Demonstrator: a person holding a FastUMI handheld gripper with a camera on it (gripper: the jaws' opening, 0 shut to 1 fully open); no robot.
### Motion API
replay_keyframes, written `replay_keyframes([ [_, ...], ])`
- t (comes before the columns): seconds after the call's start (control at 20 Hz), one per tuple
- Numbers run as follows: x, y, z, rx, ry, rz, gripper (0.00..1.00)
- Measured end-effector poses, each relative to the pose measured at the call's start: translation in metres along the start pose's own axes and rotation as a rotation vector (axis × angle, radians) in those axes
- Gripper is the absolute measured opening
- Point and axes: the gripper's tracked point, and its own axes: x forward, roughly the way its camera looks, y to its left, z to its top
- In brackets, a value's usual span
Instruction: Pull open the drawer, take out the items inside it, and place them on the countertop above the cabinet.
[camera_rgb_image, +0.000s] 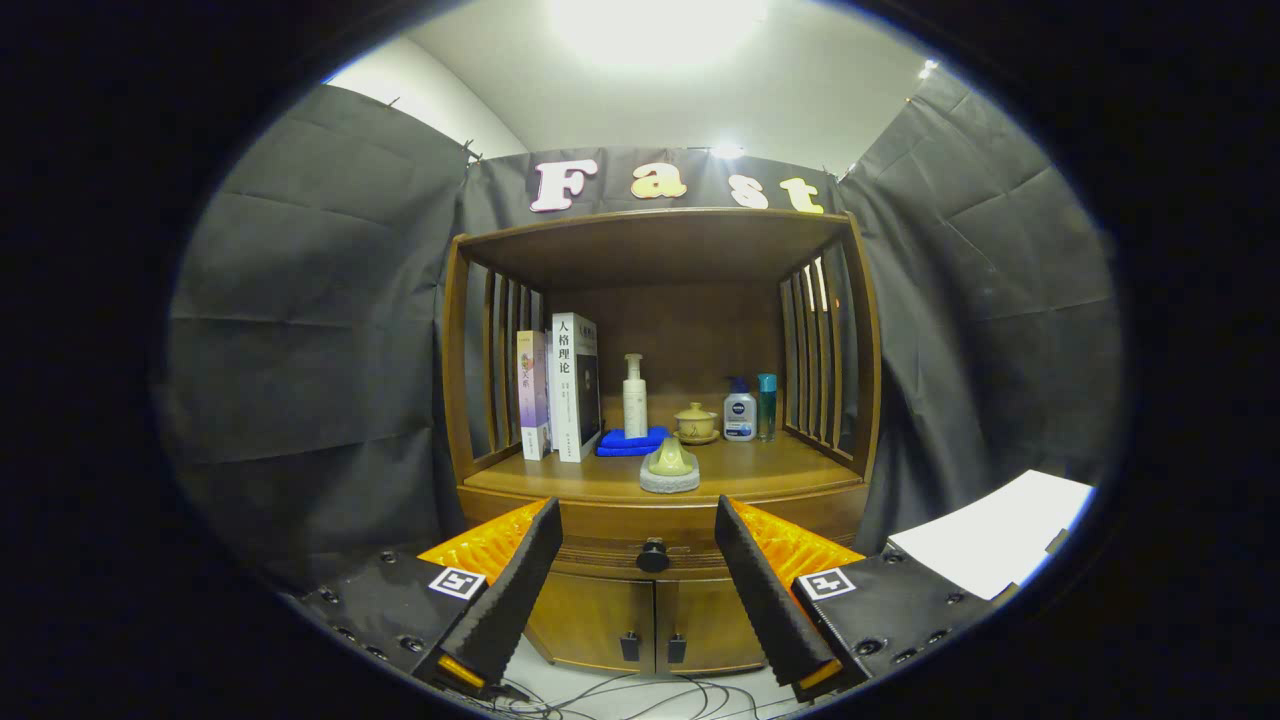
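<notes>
Tool (640, 545) open, drawer knob (653, 555) between.

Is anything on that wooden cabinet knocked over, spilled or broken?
Nothing stands out. The books, pump bottle and small lidded pot stand upright on the countertop. The drawer is shut, its knob between the open gripper fingers.

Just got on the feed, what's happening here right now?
A handheld gripper faces a wooden cabinet, fingers open, holding nothing. The drawer's dark knob sits between and beyond the fingers, and the drawer looks shut. Books, bottles, a blue cloth and a small lidded pot already stand on the countertop.
</notes>
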Motion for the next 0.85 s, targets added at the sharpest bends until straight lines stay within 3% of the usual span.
replay_keyframes([
  [0.85, -0.006, 0.003, 0.02, -0.014, -0.043, 0.004, 0.98],
])
